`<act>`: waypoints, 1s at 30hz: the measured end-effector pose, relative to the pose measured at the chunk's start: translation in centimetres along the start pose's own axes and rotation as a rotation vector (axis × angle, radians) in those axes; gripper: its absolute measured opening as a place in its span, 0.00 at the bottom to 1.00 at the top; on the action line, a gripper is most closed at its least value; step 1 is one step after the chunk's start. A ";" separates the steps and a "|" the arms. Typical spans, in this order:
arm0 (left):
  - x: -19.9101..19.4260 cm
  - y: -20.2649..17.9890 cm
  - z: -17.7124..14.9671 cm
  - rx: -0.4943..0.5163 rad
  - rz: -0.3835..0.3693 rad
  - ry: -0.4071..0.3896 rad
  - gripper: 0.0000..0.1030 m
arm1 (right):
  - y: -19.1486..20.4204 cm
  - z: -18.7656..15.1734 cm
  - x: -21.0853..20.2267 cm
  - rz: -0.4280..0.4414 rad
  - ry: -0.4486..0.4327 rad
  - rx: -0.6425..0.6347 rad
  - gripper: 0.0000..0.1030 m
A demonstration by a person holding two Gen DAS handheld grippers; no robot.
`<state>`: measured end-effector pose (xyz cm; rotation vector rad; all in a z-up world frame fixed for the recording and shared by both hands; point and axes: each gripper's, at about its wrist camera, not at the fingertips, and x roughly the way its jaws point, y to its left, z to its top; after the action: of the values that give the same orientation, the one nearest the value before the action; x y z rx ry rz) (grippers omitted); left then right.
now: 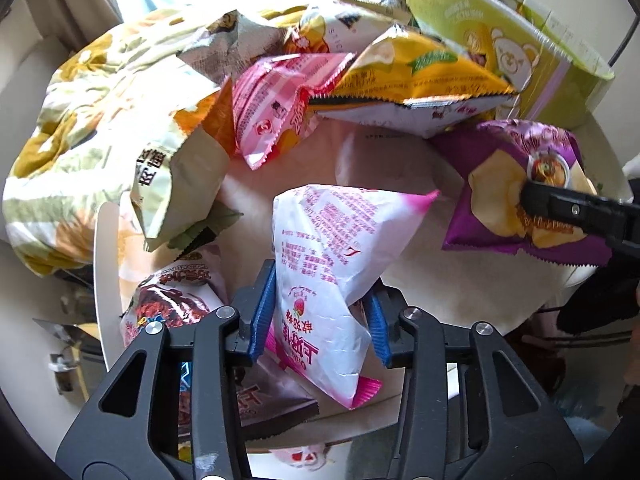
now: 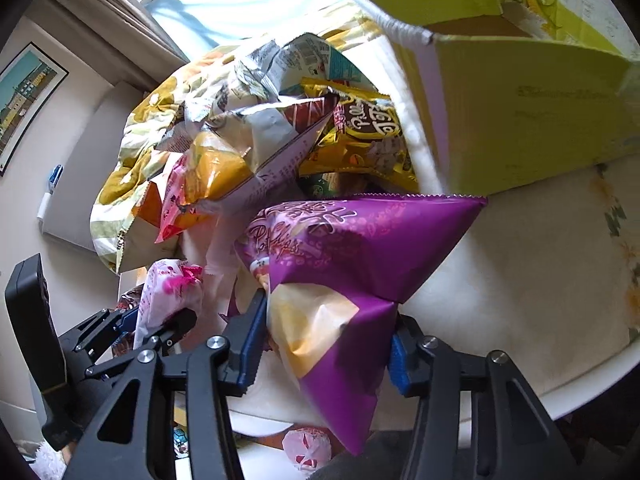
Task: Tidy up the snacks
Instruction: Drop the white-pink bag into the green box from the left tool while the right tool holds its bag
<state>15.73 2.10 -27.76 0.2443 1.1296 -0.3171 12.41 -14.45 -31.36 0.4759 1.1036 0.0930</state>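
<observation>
Between the blue fingers of the left gripper [image 1: 322, 316] sits a white-and-pink snack bag [image 1: 324, 276], pinched around its lower middle and held above the bench [image 1: 460, 292]. Its long axis runs near to far, the pink crimped end close to the camera and a pink corner pointing far right. Off to the right, the right gripper [image 2: 326, 344] has its fingers clamped on a purple chip bag [image 2: 352, 264], gripped at the near end so the bag fans out away from the camera, its serrated top edge running left to right at the far side. Behind both lies a heap of other packets: a pink checked bag [image 1: 272, 112], a yellow bag [image 1: 420, 76] and a large floral-print bag [image 1: 104, 132]. At the far right stands an open green carton [image 1: 520, 40].
</observation>
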 end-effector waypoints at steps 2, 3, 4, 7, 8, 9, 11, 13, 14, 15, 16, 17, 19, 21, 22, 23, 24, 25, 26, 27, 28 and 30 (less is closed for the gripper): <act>-0.5 0.3 0.0 -0.008 -0.010 -0.013 0.35 | 0.2 -0.2 -0.9 -0.009 -0.014 -0.009 0.46; -0.8 0.5 0.1 -0.012 -0.016 -0.020 0.35 | 0.4 -0.2 -1.2 -0.012 -0.018 -0.013 0.46; -1.3 0.3 -0.1 -0.017 -0.022 -0.028 0.35 | 0.5 -0.3 -1.7 -0.016 -0.023 -0.018 0.46; -2.7 0.2 -0.3 -0.039 -0.048 -0.054 0.35 | 1.2 -0.4 -3.2 -0.029 -0.047 -0.032 0.46; -3.2 0.3 -0.1 -0.048 -0.058 -0.066 0.35 | 1.4 -0.4 -3.9 -0.034 -0.058 -0.037 0.46; -3.6 -0.1 -0.1 -0.053 -0.066 -0.073 0.35 | 1.5 -0.4 -4.4 -0.036 -0.066 -0.041 0.46; -5.0 -0.6 0.2 -0.068 -0.087 -0.091 0.35 | 1.8 -0.3 -5.6 -0.042 -0.083 -0.047 0.46; -6.6 -0.7 0.9 -0.079 -0.102 -0.122 0.35 | 2.3 -0.2 -7.0 -0.036 -0.102 -0.055 0.46; -7.4 -1.1 1.3 -0.081 -0.105 -0.134 0.35 | 2.5 0.0 -7.8 -0.032 -0.114 -0.061 0.46; -8.2 -1.2 1.8 -0.086 -0.111 -0.149 0.35 | 2.5 0.3 -8.6 -0.027 -0.126 -0.068 0.46; -8.8 -1.4 2.5 -0.090 -0.119 -0.162 0.35 | 2.6 0.6 -9.5 -0.024 -0.137 -0.073 0.46; -9.4 -1.5 3.4 -0.092 -0.126 -0.173 0.35 | 2.7 0.9 -10.1 -0.023 -0.148 -0.076 0.46; -10.6 -2.5 5.2 -0.088 -0.132 -0.206 0.35 | 2.3 2.1 -11.8 -0.008 -0.174 -0.081 0.46; -11.3 -3.7 7.2 -0.079 -0.128 -0.235 0.35 | 1.7 3.5 -13.0 -0.007 -0.200 -0.092 0.46; -11.6 -4.3 8.4 -0.077 -0.126 -0.253 0.35 | 1.4 4.4 -13.6 -0.011 -0.214 -0.101 0.46; -11.8 -5.0 9.2 -0.076 -0.125 -0.266 0.35 | 0.8 5.7 -14.2 -0.014 -0.234 -0.113 0.46; -11.9 -5.7 10.5 -0.075 -0.123 -0.274 0.35 | 0.6 6.5 -14.6 -0.012 -0.246 -0.120 0.46; -11.9 -6.5 11.9 -0.075 -0.124 -0.283 0.35 | 0.1 7.5 -14.9 -0.008 -0.256 -0.126 0.46; -12.1 -7.2 12.9 -0.077 -0.129 -0.294 0.35 | -0.5 8.5 -15.3 -0.004 -0.266 -0.129 0.46; -12.0 -8.0 14.2 -0.077 -0.131 -0.305 0.35 | -1.3 9.8 -15.7 -0.001 -0.275 -0.132 0.46; -11.8 -8.8 15.4 -0.073 -0.130 -0.313 0.35 | -1.8 10.7 -15.9 0.000 -0.278 -0.136 0.46; -11.3 -10.6 18.1 -0.066 -0.129 -0.326 0.35 | -3.3 12.9 -16.3 -0.009 -0.289 -0.147 0.46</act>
<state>22.68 -12.64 -10.39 0.0575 0.8335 -0.4174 15.68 -26.52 -14.43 0.3401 0.8093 0.0936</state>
